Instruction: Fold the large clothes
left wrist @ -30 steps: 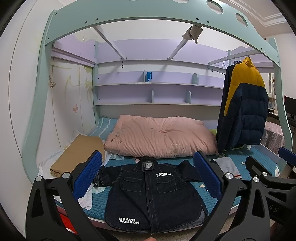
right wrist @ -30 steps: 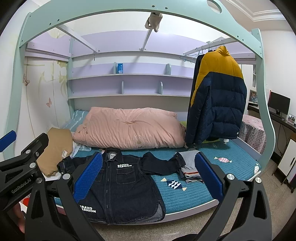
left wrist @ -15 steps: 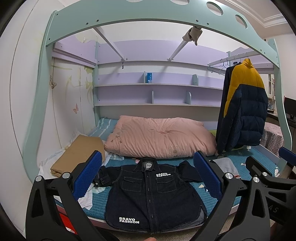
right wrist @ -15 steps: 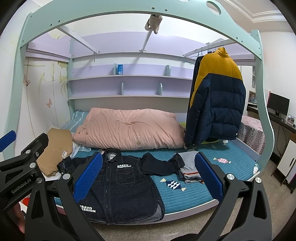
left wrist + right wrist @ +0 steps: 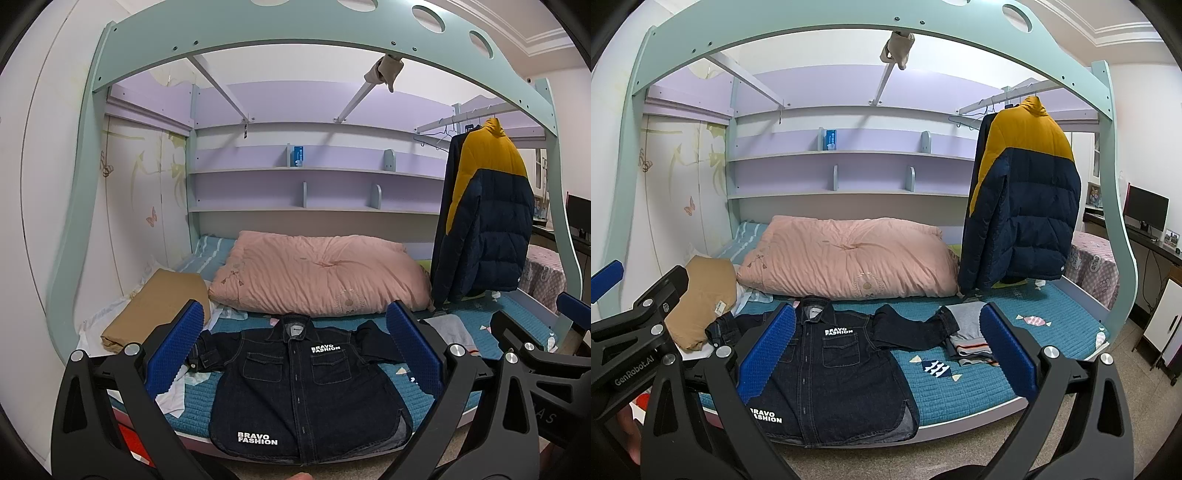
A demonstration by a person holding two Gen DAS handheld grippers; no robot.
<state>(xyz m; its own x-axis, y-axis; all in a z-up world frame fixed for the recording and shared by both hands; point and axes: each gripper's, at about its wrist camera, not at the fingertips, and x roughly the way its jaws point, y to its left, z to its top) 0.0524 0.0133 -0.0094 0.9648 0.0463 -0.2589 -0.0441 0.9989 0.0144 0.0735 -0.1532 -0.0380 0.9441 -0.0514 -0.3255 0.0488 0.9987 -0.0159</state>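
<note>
A dark denim shirt printed "BRAVO FASHION" lies flat, front up, on the teal bedspread, hem at the bed's near edge and both sleeves spread out. It also shows in the right wrist view. My left gripper is open and empty, held back from the bed and facing the shirt. My right gripper is open and empty, to the right of the left one, whose body shows at its left edge.
A pink duvet lies behind the shirt. A tan folded cloth lies at the left. A small pile of folded clothes lies by the shirt's right sleeve. A navy and yellow puffer jacket hangs at the right. The green bed frame arches overhead.
Both views have shifted only slightly. The shirt and the grippers' jaws look the same.
</note>
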